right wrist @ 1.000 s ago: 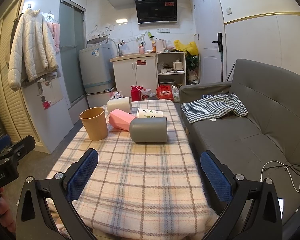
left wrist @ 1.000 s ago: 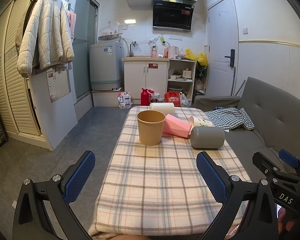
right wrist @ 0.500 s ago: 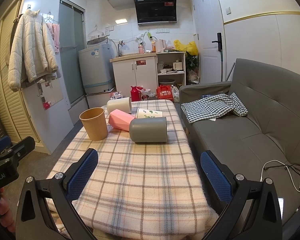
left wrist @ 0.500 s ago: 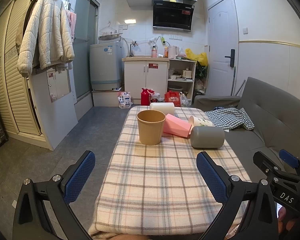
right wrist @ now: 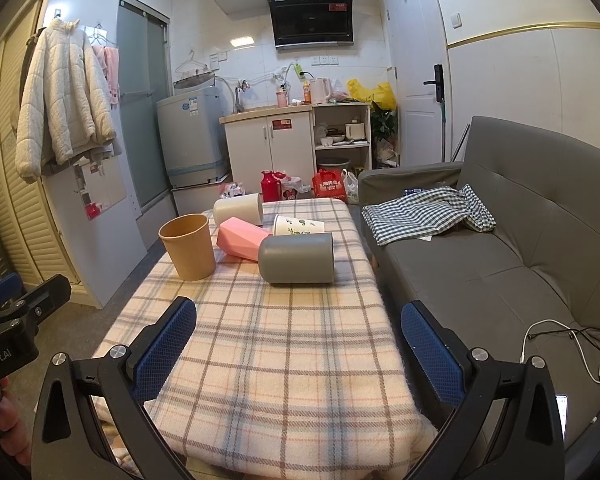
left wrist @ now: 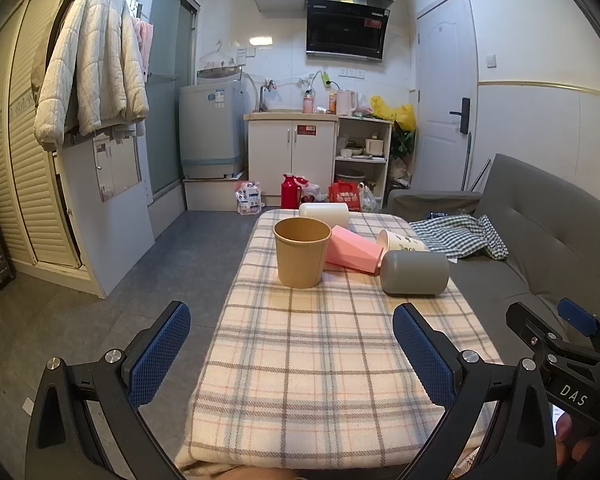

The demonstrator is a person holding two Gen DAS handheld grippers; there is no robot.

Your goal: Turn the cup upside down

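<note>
A brown paper cup [left wrist: 301,251] stands upright, mouth up, on the plaid-covered table [left wrist: 320,344]; it also shows in the right wrist view [right wrist: 189,246]. A grey cup [left wrist: 415,272] [right wrist: 297,259], a pink cup [left wrist: 353,249] [right wrist: 241,238], a white printed cup [left wrist: 400,240] [right wrist: 298,225] and a cream cup [left wrist: 324,213] [right wrist: 238,209] lie on their sides beside and behind it. My left gripper [left wrist: 291,354] is open and empty over the table's near end. My right gripper [right wrist: 298,346] is open and empty, also well short of the cups.
A grey sofa [right wrist: 520,248] with a checked cloth [right wrist: 428,212] runs along the table's right side. A white cable [right wrist: 572,344] lies on the seat. Floor lies to the table's left, with cabinets and a washing machine [left wrist: 210,132] at the back.
</note>
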